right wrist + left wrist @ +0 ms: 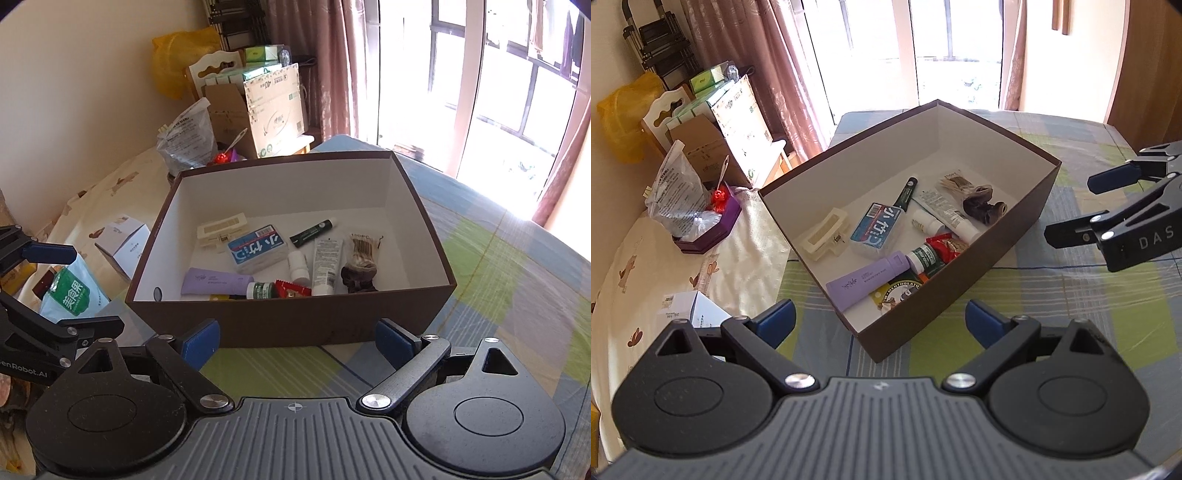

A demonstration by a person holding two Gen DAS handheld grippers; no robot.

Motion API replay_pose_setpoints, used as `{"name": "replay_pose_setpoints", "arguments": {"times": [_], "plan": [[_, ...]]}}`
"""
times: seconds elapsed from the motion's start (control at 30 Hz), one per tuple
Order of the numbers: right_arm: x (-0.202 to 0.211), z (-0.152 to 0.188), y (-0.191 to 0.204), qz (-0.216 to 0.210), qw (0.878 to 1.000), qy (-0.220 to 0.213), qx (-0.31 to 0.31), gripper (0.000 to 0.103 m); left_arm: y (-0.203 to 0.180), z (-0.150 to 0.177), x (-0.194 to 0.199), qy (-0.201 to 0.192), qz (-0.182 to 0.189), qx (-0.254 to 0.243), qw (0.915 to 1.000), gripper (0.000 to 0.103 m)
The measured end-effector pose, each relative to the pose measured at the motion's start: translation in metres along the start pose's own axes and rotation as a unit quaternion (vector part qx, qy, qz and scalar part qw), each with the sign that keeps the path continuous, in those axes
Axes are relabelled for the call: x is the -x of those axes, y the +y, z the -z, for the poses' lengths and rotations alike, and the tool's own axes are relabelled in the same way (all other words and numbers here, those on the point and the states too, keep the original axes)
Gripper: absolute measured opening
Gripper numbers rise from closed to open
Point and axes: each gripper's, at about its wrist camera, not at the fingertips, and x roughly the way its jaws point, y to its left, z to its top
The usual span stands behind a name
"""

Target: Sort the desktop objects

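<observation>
Both spread wide and held nothing: left hand-held gripper (879, 319), right hand-held gripper (297, 338). Stood on the checked surface (517, 295): one brown box (288, 321) with one purple tube (216, 282), one blue packet (256, 249), one cream hair clip (823, 236)

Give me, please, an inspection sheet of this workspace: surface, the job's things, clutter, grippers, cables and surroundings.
Surface: checked cloth on the table, bare around the box.
Job's things: brown box, open, holds a purple tube, blue pack, cream clip, white tube, dark tube, small white bottle, green bottle, red packet, cotton swabs.
Clutter: left of the table, a green bag, white carton, purple case, plastic bag.
Grippers: left gripper and right gripper both open, holding nothing, in front of the box.
Cables: nothing seen.
Surroundings: cardboard boxes, curtains, bright window.
</observation>
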Motion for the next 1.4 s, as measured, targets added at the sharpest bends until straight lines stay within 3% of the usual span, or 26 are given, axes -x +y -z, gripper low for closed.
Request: {"name": "replay_pose_setpoints", "arguments": {"times": [1.4], "plan": [[0.059, 0.064, 0.014, -0.001, 1.000, -0.024, 0.018, 0.096, -0.050, 0.050, 0.048, -0.017, -0.030, 0.039, 0.9987, 0.097]]}}
